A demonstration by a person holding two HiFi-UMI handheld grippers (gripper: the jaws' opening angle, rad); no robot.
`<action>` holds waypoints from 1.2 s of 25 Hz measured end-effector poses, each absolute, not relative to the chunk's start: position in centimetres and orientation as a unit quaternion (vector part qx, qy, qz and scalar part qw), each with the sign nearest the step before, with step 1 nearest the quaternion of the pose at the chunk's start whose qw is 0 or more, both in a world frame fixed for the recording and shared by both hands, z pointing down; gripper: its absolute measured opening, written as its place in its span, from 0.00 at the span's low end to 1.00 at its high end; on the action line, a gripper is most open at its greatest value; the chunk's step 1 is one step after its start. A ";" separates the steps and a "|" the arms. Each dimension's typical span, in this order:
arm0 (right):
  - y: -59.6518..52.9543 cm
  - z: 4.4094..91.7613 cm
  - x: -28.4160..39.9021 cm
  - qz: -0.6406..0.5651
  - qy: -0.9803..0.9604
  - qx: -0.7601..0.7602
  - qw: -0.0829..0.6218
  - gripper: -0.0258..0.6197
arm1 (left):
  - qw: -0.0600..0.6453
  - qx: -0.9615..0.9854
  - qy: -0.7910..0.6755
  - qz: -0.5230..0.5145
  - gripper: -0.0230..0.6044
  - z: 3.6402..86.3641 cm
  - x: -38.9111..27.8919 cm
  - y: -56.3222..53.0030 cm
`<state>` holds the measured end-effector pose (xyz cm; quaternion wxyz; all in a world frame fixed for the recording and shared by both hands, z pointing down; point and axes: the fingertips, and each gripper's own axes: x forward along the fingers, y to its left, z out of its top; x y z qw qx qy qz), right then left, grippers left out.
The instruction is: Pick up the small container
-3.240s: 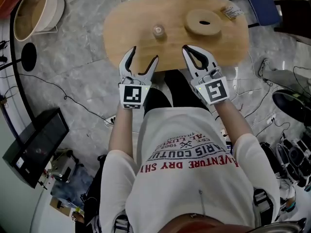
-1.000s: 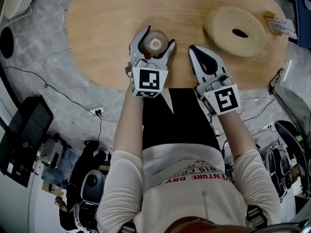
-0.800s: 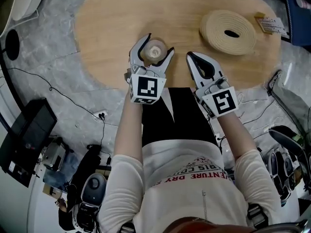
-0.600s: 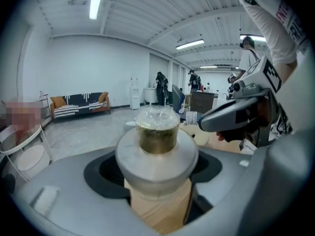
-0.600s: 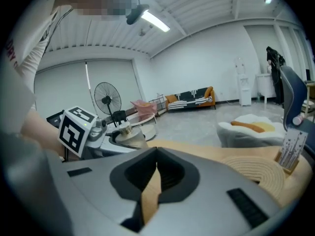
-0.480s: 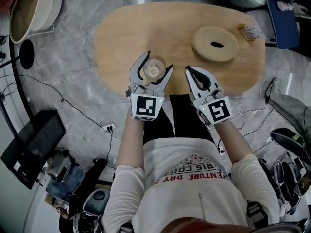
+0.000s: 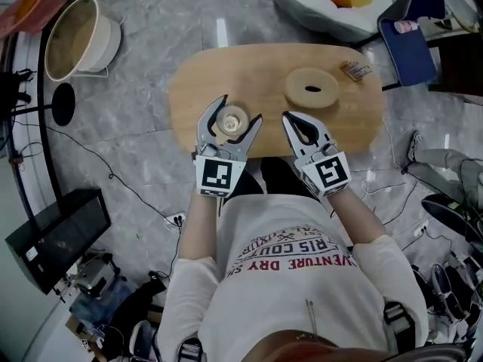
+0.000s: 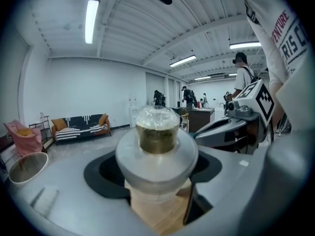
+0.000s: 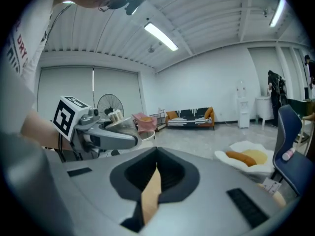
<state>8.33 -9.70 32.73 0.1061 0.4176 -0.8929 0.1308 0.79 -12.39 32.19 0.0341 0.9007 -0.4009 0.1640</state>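
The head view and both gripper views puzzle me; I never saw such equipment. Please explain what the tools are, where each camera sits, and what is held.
A person holds a two-fingered tool in each hand. The head view looks down from a camera on the person's head; each gripper view looks along one tool's fingers. On the wooden table lie a beige ring and a small packet. The left gripper grips the small container between its fingers. The right gripper is shut and empty.
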 end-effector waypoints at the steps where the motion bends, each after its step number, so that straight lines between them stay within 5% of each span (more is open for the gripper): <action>1: -9.5 31.6 8.3 0.125 -0.894 0.419 0.103 0.05 | 0.031 0.901 -0.404 0.158 0.58 30.9 0.8 -12.3; 13: -8.5 21.5 10.1 0.046 -0.905 0.417 0.071 0.05 | -0.032 0.903 -0.404 0.140 0.58 20.3 1.6 -9.0; 30: -9.2 15.9 9.6 -0.002 -0.920 0.391 0.026 0.05 | -0.043 0.893 -0.434 0.113 0.58 16.2 0.1 -7.9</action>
